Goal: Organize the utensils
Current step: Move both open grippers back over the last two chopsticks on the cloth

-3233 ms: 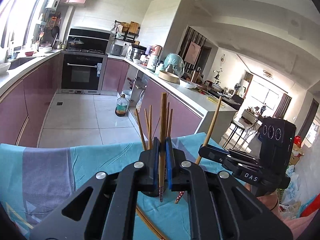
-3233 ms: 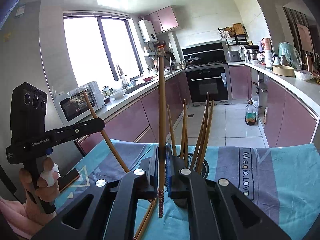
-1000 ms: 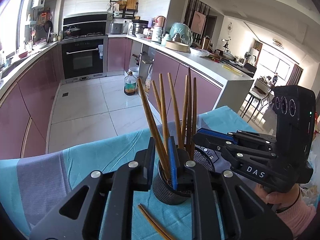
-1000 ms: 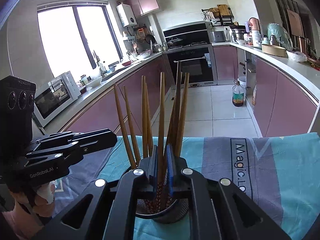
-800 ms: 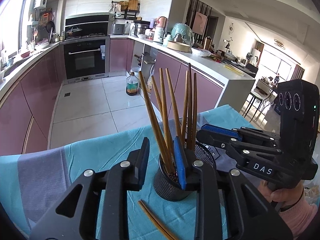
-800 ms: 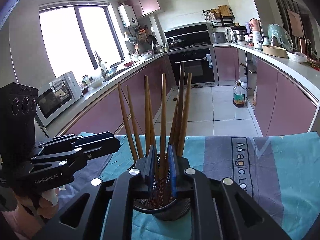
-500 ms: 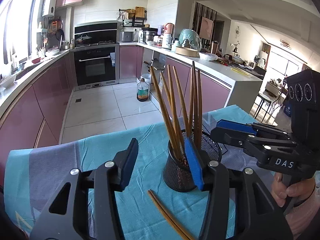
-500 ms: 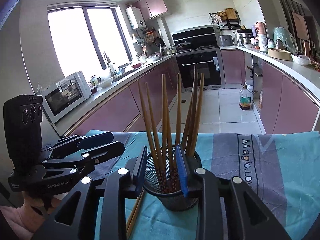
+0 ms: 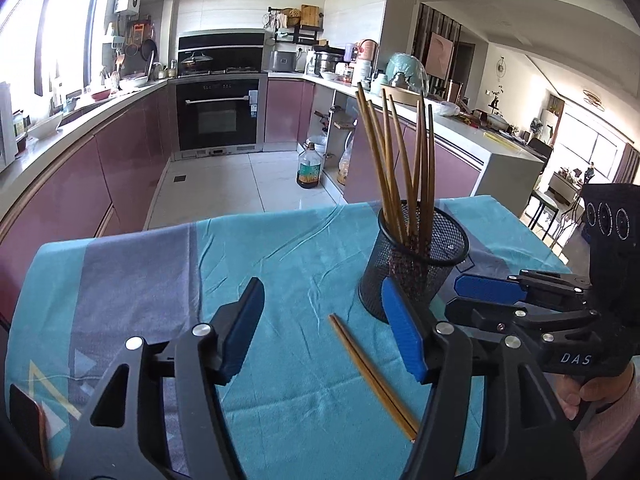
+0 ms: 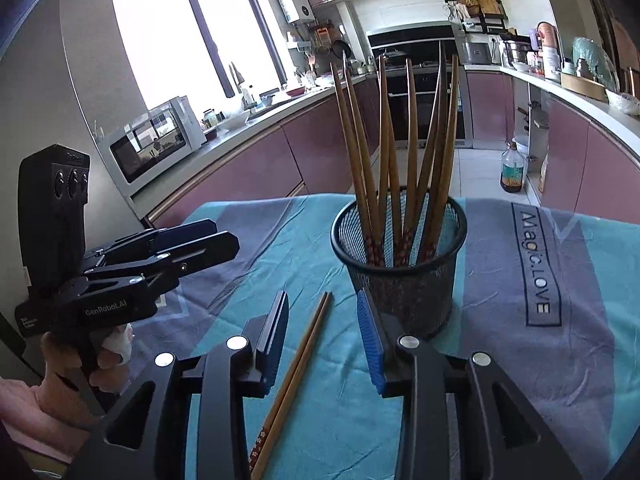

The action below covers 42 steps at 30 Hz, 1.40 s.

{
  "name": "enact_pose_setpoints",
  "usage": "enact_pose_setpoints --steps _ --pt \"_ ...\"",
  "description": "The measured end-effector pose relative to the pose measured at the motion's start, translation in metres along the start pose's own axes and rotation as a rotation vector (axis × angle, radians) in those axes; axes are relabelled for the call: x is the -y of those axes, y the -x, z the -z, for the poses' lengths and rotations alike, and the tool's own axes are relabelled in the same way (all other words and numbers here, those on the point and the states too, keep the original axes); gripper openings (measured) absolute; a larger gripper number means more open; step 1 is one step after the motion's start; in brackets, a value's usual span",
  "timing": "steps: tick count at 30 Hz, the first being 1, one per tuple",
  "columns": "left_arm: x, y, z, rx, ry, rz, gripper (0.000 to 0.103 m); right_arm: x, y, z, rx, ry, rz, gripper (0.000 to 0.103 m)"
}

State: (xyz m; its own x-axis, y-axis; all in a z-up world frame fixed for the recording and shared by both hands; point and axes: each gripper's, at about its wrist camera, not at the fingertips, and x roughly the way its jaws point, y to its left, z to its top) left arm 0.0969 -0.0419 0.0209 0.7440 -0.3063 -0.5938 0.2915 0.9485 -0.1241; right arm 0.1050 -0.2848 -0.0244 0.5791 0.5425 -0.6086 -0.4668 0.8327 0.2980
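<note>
A round black wire-mesh holder [image 10: 400, 264] stands upright on the table, on a turquoise cloth [image 9: 288, 264] with broad grey bands, faint creases and printed lettering. Eight or so long, slender wooden chopsticks [image 10: 396, 152] stand in it, fanned outward, their tapered tips up and their patterned ends down inside the mesh. A loose pair of chopsticks [image 10: 296, 380] lies flat on the cloth just beside the holder's base, the two sticks side by side and touching, with a small floral pattern at the near end.

The right gripper [image 10: 324, 340] hovers over that loose pair, its jaws opening; the ribbed blue pads [image 10: 370, 348] stand clear on either side of the sticks without touching them, the right pad close against the holder's wall. The left gripper [image 9: 324, 332] is also opening, wider, with nothing pressed between its blue pads [image 9: 404, 340]; the far end of the loose pair shows in its gap. Both tools are matte black plastic with silver pivot screws, each held by a hand [image 9: 584, 396] in a pink sleeve.

Behind the table runs a kitchen with glossy mauve cabinets [image 9: 72, 184], a black built-in oven [image 9: 218, 114] and pale floor tiles.
</note>
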Motion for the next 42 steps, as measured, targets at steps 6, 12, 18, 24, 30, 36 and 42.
enact_pose_setpoints --steps 6,12,18,24,30,36,42 --pt "-0.008 -0.007 0.023 -0.045 0.029 -0.021 0.062 -0.008 -0.021 0.019 -0.086 -0.007 -0.011 0.033" --pt "-0.008 -0.012 0.037 -0.076 0.030 -0.027 0.062 -0.014 -0.031 0.027 -0.122 -0.008 -0.010 0.033" --pt "-0.008 -0.019 0.045 -0.098 0.036 -0.028 0.063 -0.015 -0.036 0.034 -0.143 -0.020 -0.013 0.033" --pt "-0.010 -0.026 0.055 -0.127 0.038 -0.032 0.063 -0.015 -0.039 0.040 -0.160 -0.025 -0.005 0.033" --pt "-0.012 -0.031 0.065 -0.153 0.044 -0.035 0.063 -0.023 -0.045 0.046 -0.180 0.008 0.016 0.033" --pt "-0.013 -0.034 0.071 -0.164 0.046 -0.033 0.063 -0.033 -0.052 0.048 -0.196 0.058 0.053 0.027" --pt "-0.012 -0.036 0.074 -0.174 0.042 -0.025 0.064 -0.034 -0.052 0.049 -0.202 0.086 0.077 0.025"
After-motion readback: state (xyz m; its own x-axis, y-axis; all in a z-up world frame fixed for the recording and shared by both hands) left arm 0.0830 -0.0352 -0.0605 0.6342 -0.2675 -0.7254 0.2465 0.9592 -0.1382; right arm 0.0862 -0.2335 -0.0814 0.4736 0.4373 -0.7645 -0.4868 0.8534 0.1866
